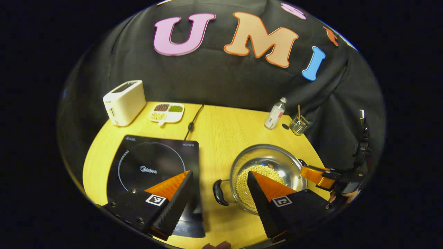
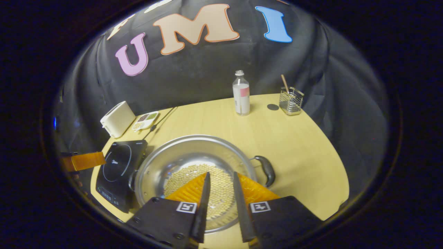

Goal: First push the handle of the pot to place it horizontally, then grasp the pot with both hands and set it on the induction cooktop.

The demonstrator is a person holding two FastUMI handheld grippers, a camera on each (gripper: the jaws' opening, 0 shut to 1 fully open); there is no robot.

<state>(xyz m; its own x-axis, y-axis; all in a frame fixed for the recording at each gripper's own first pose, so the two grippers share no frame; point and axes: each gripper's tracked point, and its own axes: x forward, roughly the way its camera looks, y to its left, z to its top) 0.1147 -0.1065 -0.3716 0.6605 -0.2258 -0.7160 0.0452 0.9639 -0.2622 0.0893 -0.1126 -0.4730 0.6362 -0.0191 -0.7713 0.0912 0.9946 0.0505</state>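
A steel pot (image 1: 273, 162) holding pale beans sits on the wooden table, right of the black induction cooktop (image 1: 152, 166). Its black handles point left (image 1: 218, 192) and right (image 1: 303, 162). My left gripper (image 1: 218, 173) is open wide above the pot's left handle, with one finger over the cooktop and the other over the pot. In the right gripper view the pot (image 2: 187, 155) lies just ahead. My right gripper (image 2: 221, 174) hovers over its near rim with a narrow gap between the fingers and nothing in it. The right handle (image 2: 267, 170) is beside it, and the cooktop (image 2: 117, 167) lies to the left.
A white toaster (image 1: 124, 102) and a divided dish of grains (image 1: 166, 112) stand at the back left, with the cooktop's cable (image 1: 193, 119) beside them. A bottle (image 1: 276, 113) and a wire holder (image 1: 299, 123) stand at the back right. Bare table lies behind the pot.
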